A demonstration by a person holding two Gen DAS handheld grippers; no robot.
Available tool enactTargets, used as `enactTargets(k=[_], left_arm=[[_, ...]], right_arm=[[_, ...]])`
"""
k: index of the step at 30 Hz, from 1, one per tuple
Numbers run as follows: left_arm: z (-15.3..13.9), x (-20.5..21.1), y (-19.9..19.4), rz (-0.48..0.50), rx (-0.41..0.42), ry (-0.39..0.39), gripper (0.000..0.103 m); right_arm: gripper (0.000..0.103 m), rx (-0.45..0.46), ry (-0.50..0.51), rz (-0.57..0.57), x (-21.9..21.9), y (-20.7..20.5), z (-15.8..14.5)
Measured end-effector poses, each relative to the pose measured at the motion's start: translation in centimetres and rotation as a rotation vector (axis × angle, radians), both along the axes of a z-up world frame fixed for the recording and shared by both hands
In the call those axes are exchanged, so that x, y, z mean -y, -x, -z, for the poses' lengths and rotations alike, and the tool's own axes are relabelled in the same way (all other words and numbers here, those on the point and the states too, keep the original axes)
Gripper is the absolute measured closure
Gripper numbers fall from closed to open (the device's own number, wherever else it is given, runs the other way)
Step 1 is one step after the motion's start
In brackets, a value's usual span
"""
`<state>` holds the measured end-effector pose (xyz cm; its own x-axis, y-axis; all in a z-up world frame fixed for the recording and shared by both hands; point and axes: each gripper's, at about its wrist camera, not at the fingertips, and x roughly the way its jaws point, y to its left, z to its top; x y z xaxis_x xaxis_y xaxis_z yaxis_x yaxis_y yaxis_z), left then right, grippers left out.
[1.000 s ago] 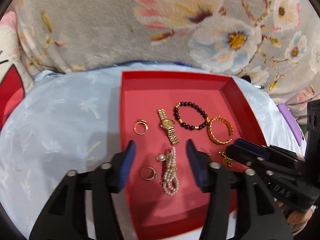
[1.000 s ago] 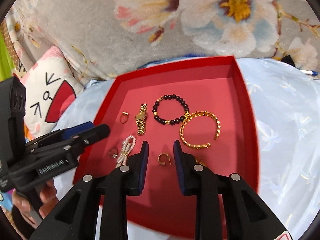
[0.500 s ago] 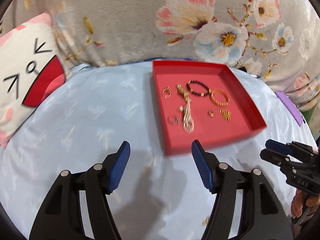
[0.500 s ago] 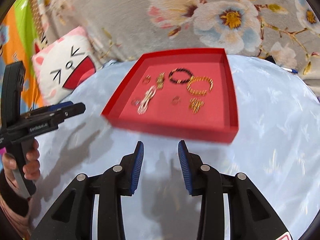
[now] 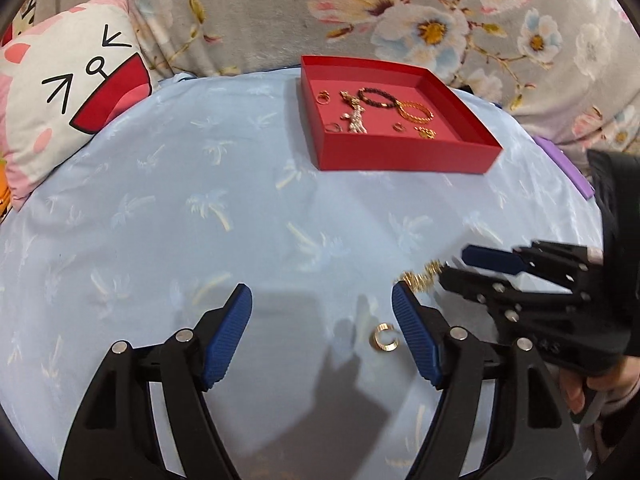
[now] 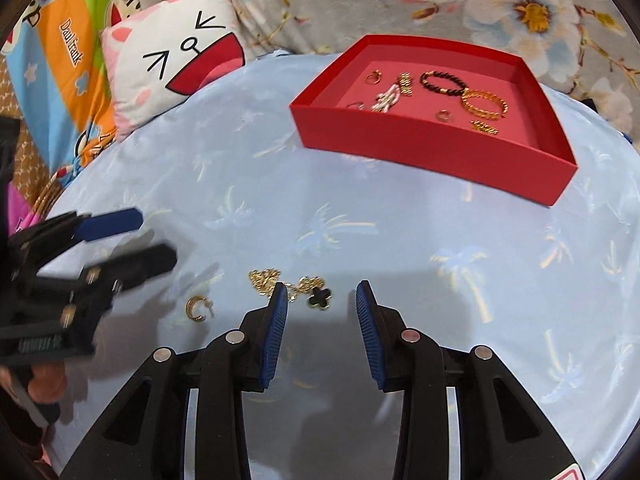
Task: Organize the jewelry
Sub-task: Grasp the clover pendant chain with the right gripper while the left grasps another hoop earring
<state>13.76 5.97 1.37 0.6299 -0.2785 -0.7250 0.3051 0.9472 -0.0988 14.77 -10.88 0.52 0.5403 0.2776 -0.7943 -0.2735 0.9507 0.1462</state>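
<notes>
A pale blue cloth printed with palm trees (image 6: 400,208) covers the work surface, and at its far side sits a shallow red cardboard tray (image 5: 400,158) already holding rings, a dark bead bracelet, a gold bangle, a pearl strand and a gold watch. Two pieces remain loose on the cloth near the person: a gold chain necklace with a black clover pendant (image 6: 320,298) and a small gold hoop earring (image 5: 385,336). The left gripper (image 5: 322,332), its blue-padded jaws having just spread wide and empty, hovers with the earring just inside its right-hand pad. The right gripper (image 6: 322,330), jaws partly parted and having narrowed a little, holds nothing; the clover pendant lies just beyond its tips, between the pads' lines. The step in hand appears to be collecting the last loose pieces. Each gripper likely needs to drop to the cloth, close on its small piece, then carry it to the tray.
</notes>
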Motion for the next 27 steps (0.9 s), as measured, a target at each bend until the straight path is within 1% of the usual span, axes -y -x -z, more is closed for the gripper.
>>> enactTargets(k=[2,3,4,5,6,7,8,12,15,19,22,24,26,27], left_arm=[[0.4,0.1,0.7,0.011,-0.006,0.003,0.033],[0.6,0.2,1.0,0.012,-0.009,0.002,0.033],[0.8,0.3,1.2,0.008,-0.009,-0.005,0.033],[1.0,0.4,1.3,0.008,-0.010,-0.011,0.033],[1.1,0.4,1.4,0.008,-0.012,-0.017,0.033],[1.3,0.4,1.5,0.005,-0.014,-0.021,0.033],[1.4,0.5,1.6,0.008,-0.017,-0.021,0.033],[1.7,0.4,1.8,0.010,-0.029,-0.016,0.033],[1.9,0.5,2.0,0.020,-0.041,-0.008,0.033],[2.2,1.5,2.1,0.056,-0.043,-0.020,0.033],[2.3,2.5,1.9,0.077,-0.036,-0.045,0.034],[2.4,3.0,1.7,0.084,-0.031,-0.053,0.041],[2.4,3.3,1.5,0.088,-0.023,-0.067,0.046],[2.5,3.5,1.5,0.090,-0.019,-0.071,0.050]], right_arm=[[0.071,-0.003,0.019,-0.005,-0.5,0.1,0.3],[0.074,0.006,0.043,-0.005,-0.8,0.2,0.4],[0.080,0.017,0.070,-0.003,-1.1,0.3,0.5],[0.082,0.027,0.093,-0.006,-1.4,0.4,0.5],[0.088,0.027,0.091,-0.014,-1.6,0.5,0.5],[0.091,0.024,0.084,-0.017,-1.6,0.5,0.5],[0.092,0.025,0.085,-0.019,-1.7,0.5,0.5],[0.093,0.027,0.085,-0.018,-1.6,0.5,0.5],[0.093,0.015,0.064,0.013,-0.8,0.7,0.4],[0.093,-0.005,0.001,0.069,1.4,1.4,0.0],[0.093,0.000,-0.027,0.108,2.9,2.2,-0.5],[0.093,0.002,-0.049,0.135,4.0,2.7,-0.7],[0.092,-0.002,-0.065,0.155,4.7,2.9,-0.7],[0.092,-0.005,-0.072,0.163,5.0,3.0,-0.7]])
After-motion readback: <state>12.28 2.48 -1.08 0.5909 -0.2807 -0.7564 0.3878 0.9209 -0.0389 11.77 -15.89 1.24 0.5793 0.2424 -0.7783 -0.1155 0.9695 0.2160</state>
